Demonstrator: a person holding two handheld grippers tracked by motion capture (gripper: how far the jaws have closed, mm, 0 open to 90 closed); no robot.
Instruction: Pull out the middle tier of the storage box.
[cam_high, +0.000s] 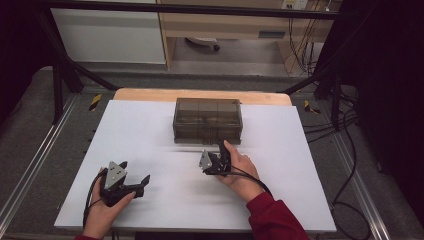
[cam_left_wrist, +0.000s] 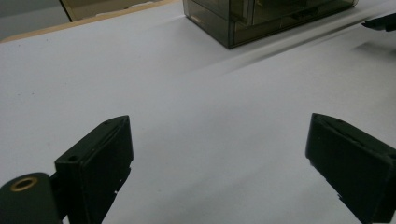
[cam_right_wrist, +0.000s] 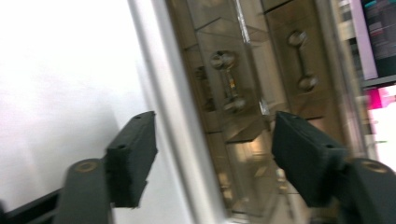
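The brown box (cam_high: 208, 120) is sitting at the back of the bench (cam_high: 150, 130), drawers shut. The right gripper (cam_high: 220, 152) is being held just before it, fingers spread, pinching nothing. The left gripper (cam_high: 131, 184) is being rested, fingers spread. Opening is not yet done.

Smoky clear drawer box (cam_high: 208, 120) — upright, drawers shut, table's far centre.

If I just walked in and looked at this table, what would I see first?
First you'd spot the dark see-through drawer box at the far middle of the white table. Right in front of it the right gripper is turned on its side, jaws open and holding nothing, pointing at the box's drawer handles. The left gripper sits near the front left of the table, jaws wide open over bare white.
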